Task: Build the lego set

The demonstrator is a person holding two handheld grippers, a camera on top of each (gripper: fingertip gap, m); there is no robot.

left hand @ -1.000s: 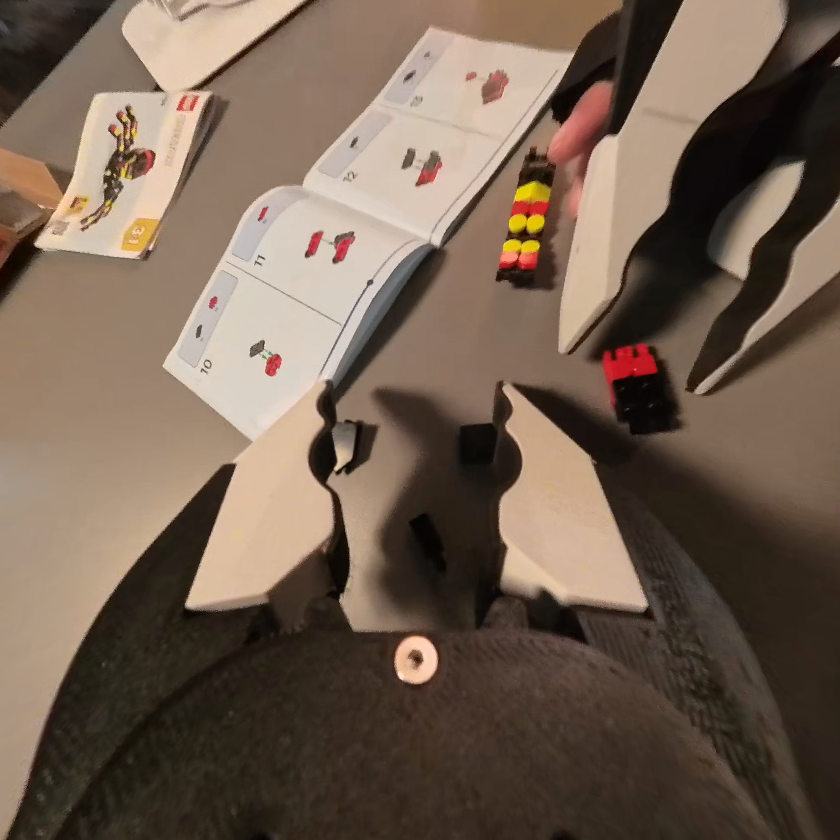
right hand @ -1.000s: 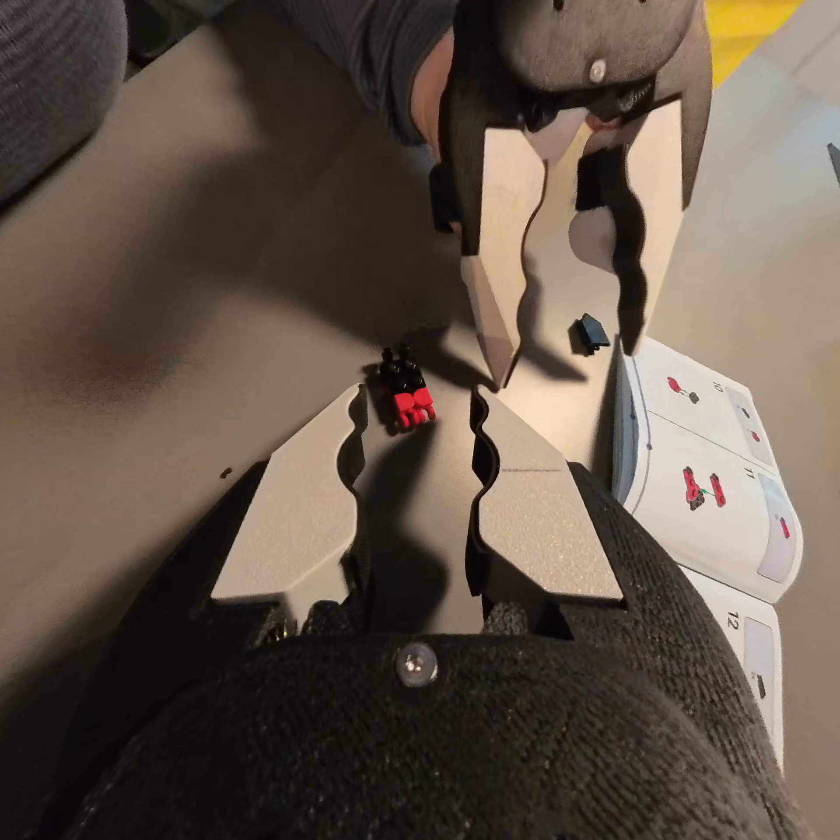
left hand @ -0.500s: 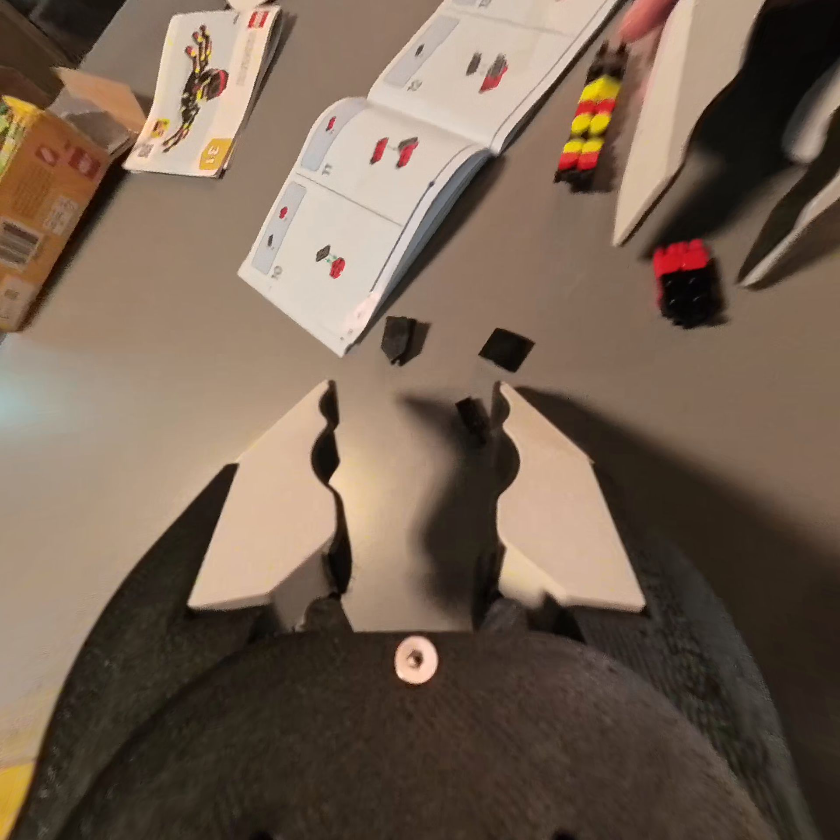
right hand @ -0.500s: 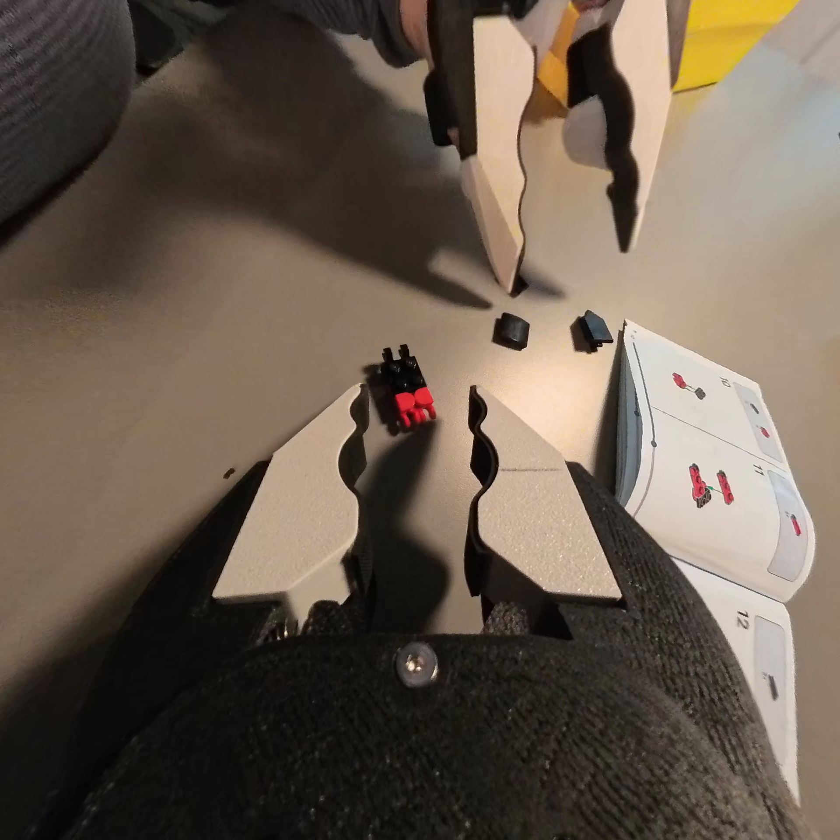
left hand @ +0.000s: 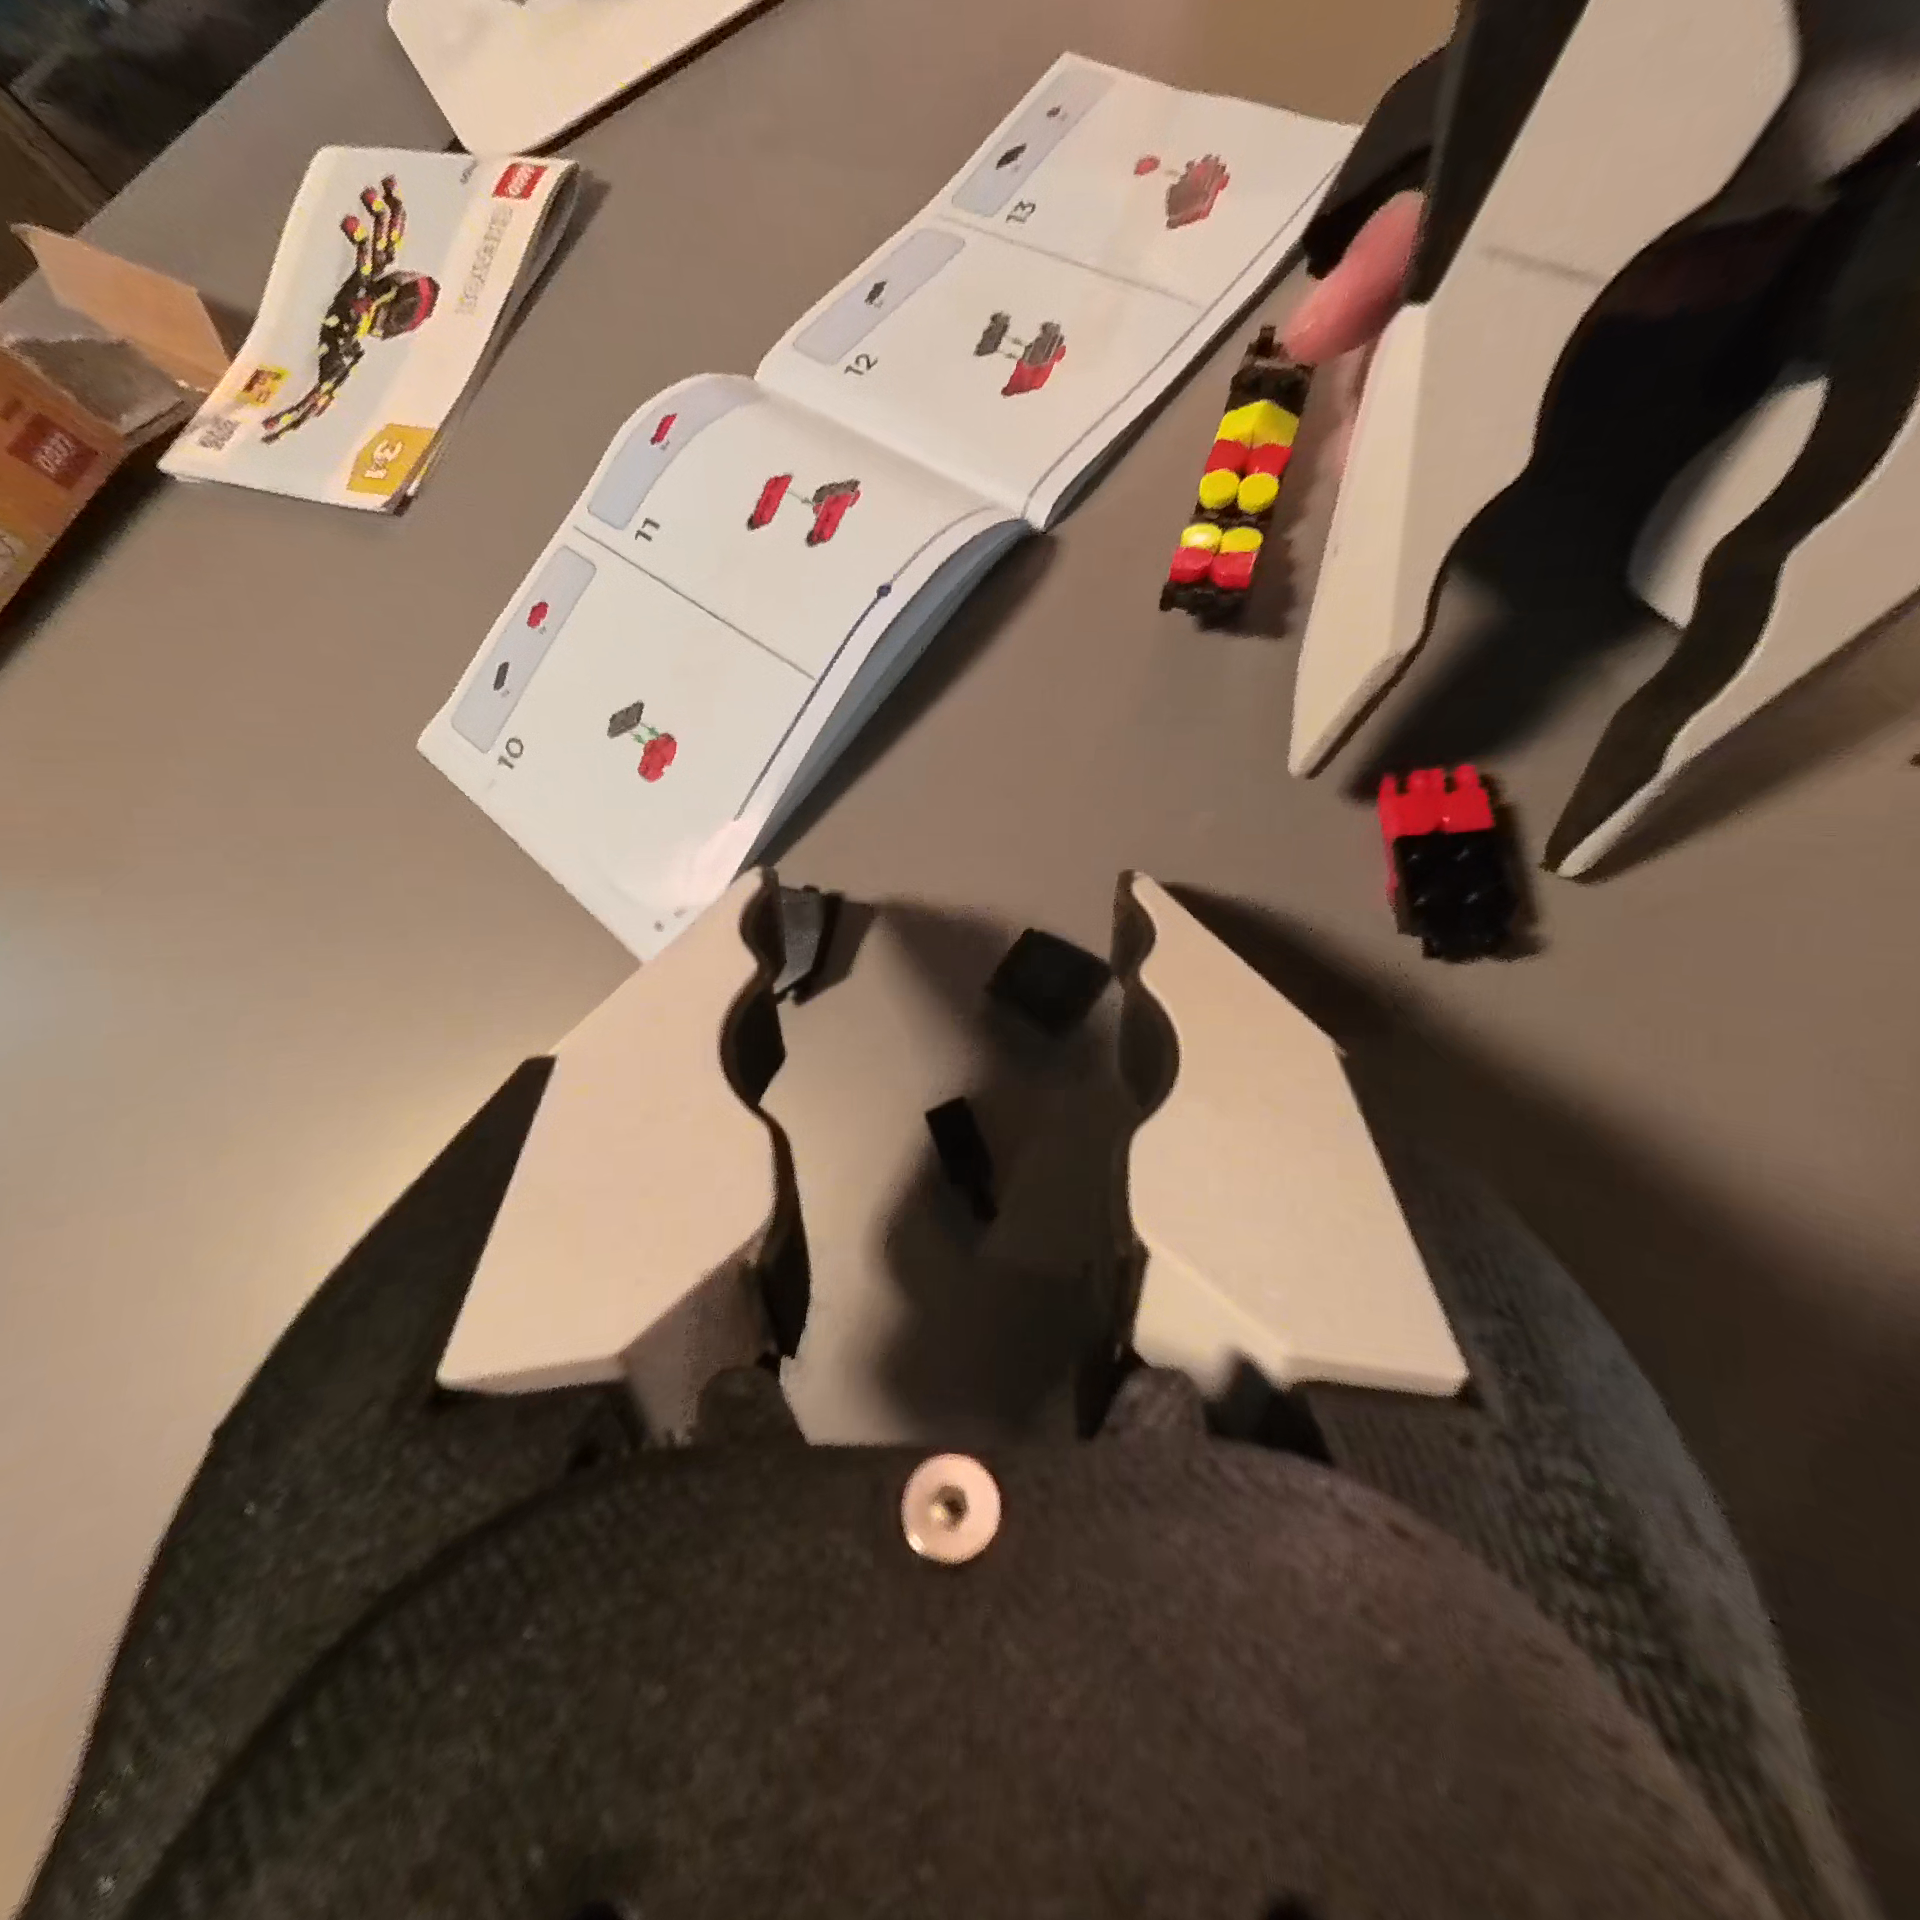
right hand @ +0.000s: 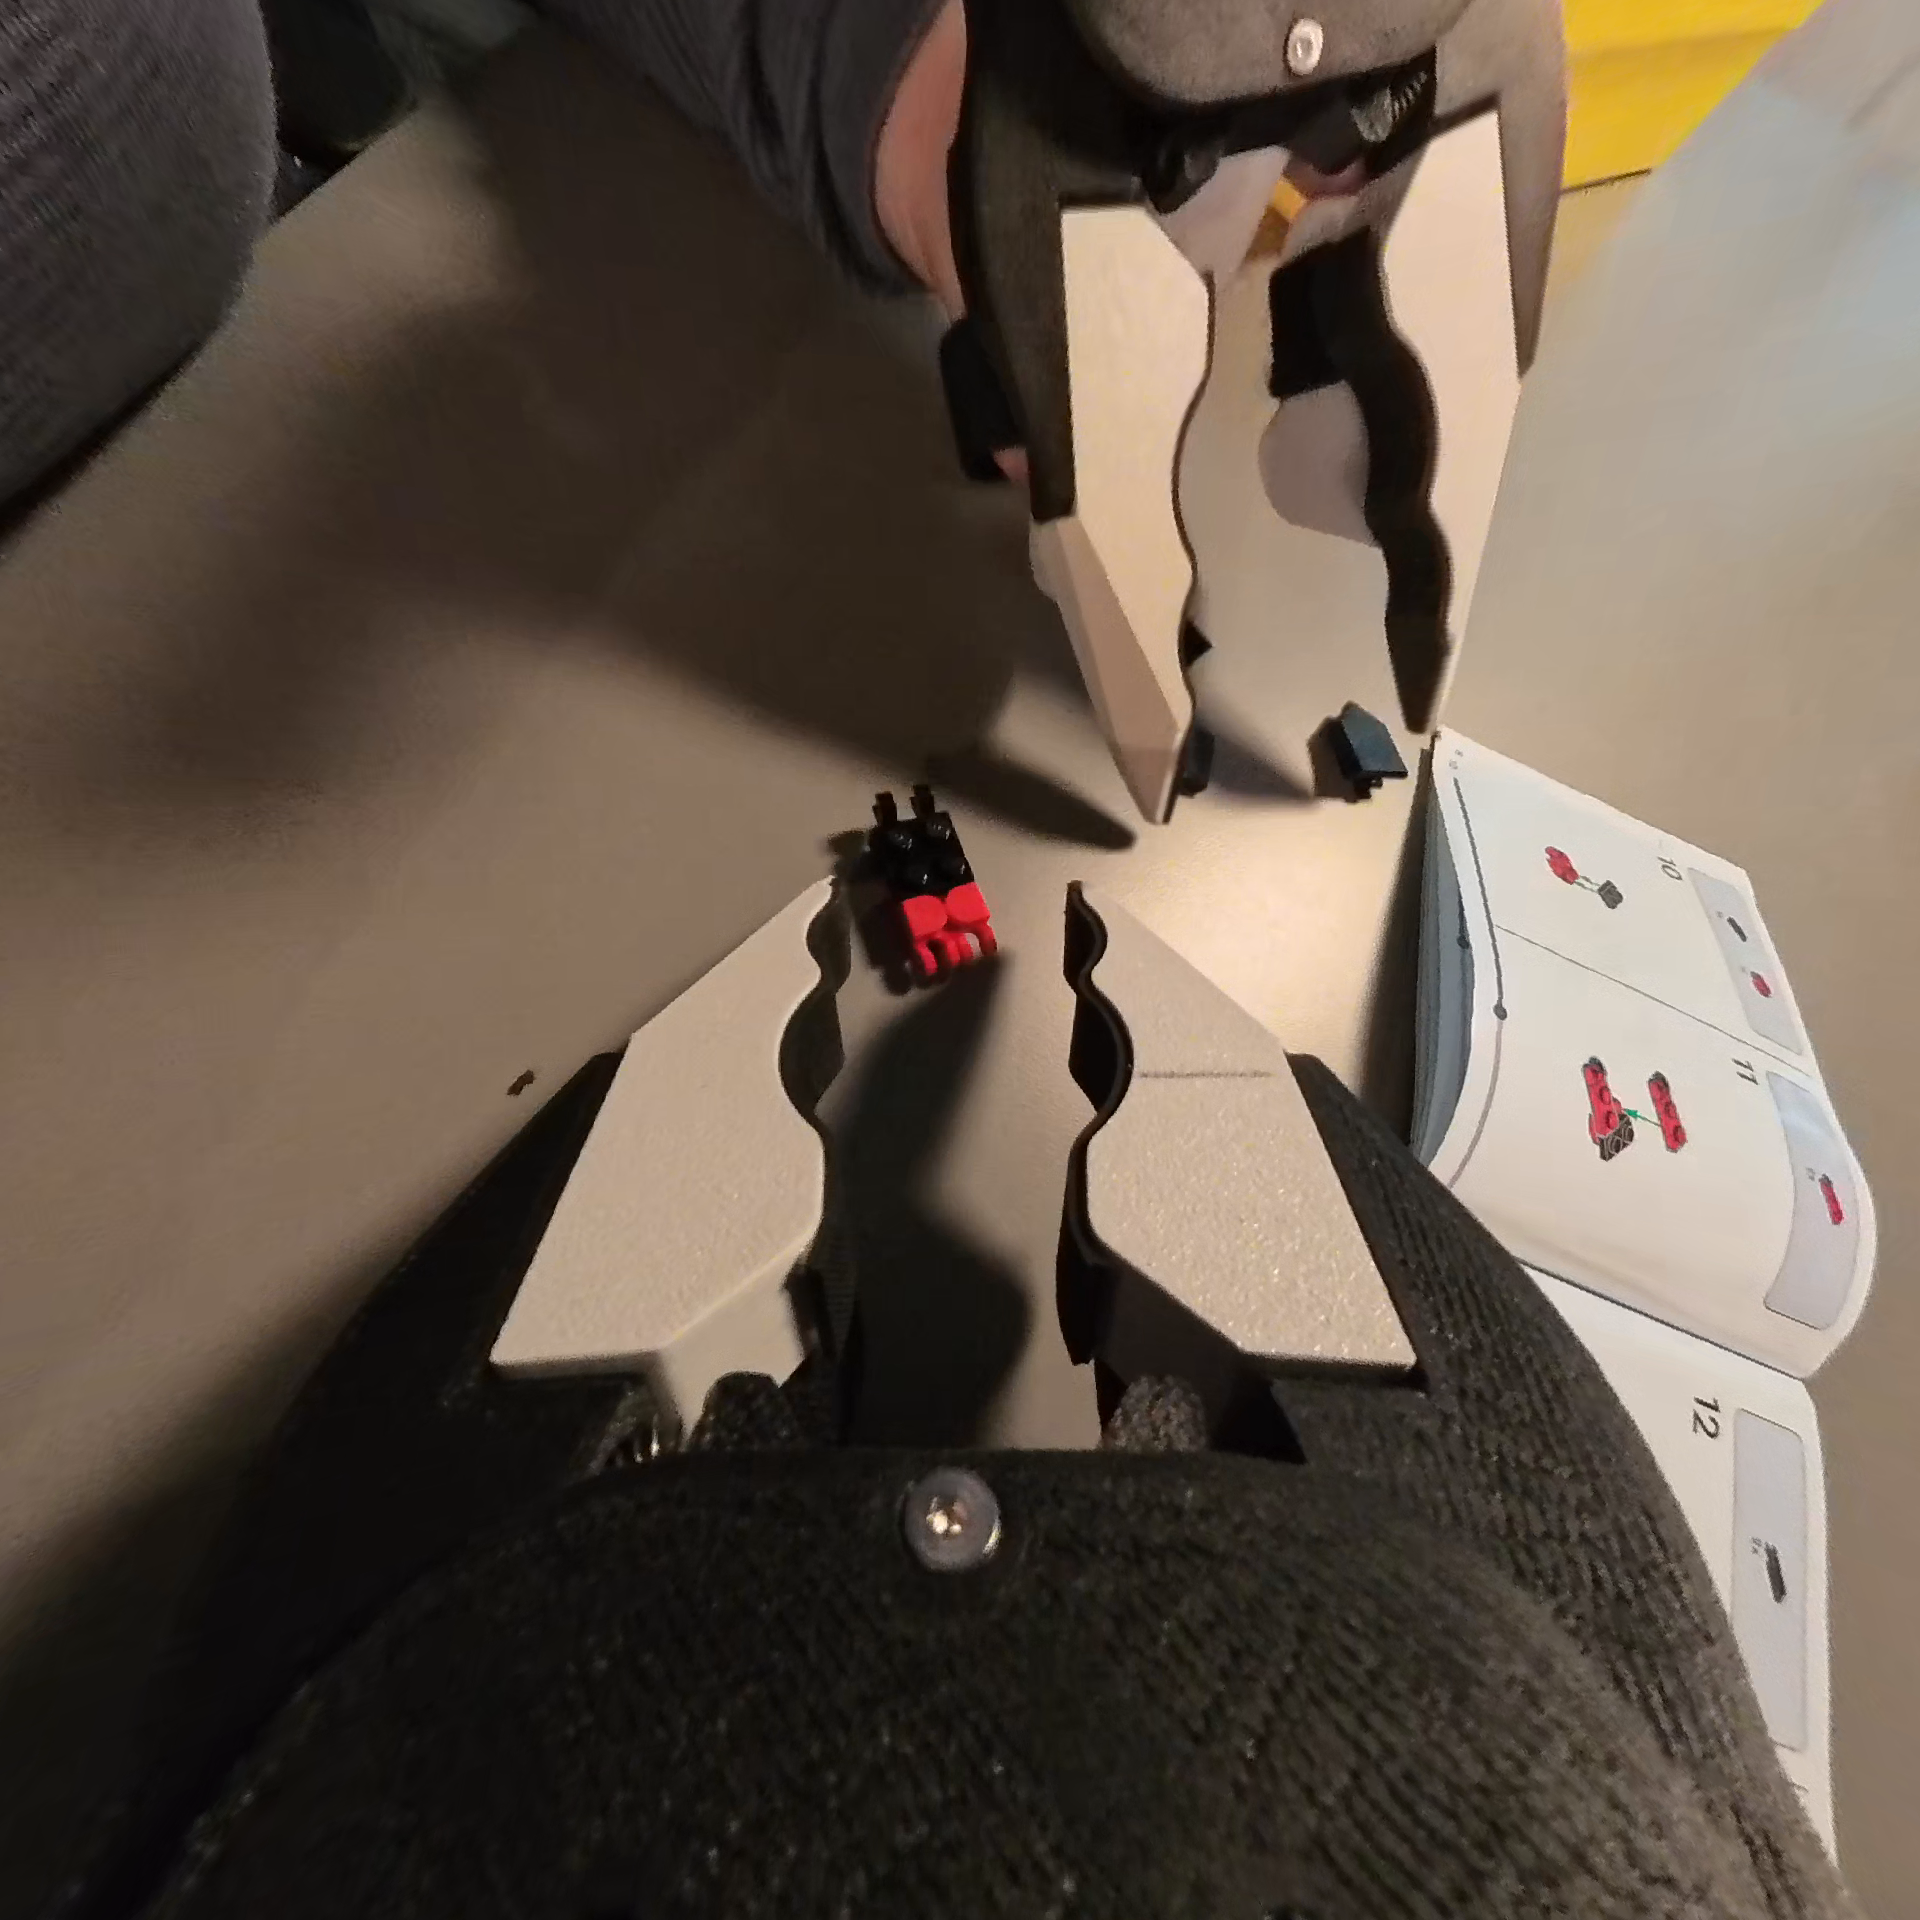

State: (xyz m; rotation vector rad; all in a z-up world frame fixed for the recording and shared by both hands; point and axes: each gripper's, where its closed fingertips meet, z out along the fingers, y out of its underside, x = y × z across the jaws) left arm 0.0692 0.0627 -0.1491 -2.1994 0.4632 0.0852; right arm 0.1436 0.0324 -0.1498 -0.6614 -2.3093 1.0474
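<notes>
Since half a second ago: left gripper (left hand: 940, 894) is lowered again over the loose black pieces, which now sit between and just ahead of its fingers; right gripper (right hand: 951, 899) unchanged over its sub-assembly.

Item 1. Left gripper: fingers spread wide, nothing held. Small black bar (left hand: 961, 1158) lies on the grey table (left hand: 260, 987) inside the gap, long axis roughly along the fingers, slightly skewed. Black square piece (left hand: 1044, 982) lies just inside the right fingertip, touching or nearly so; cannot tell which. Dark sloped piece (left hand: 805, 935) sits at the left fingertip, partly hidden by it.

Item 2. Right gripper: fingers apart, empty. Red-and-black sub-assembly (right hand: 930, 899) lies just ahead of the tips, closer to the left finger, long axis pointing away from the claw, red clip end nearest.

Item 3. Finished striped segment (left hand: 1231, 483), red, yellow and black, lies well apart beside the open instruction booklet (left hand: 831, 499).

Item 4. Second booklet (left hand: 374, 322) and cardboard box (left hand: 62, 416), far left, out of play.

Judgement: left gripper is nearer the loose pieces; the bar is already aligned for closing. Booklet corner sits just beside the left fingertip, so room is tight there; bare table toward the right gripper. Risk: closing may nudge the square piece.
</notes>
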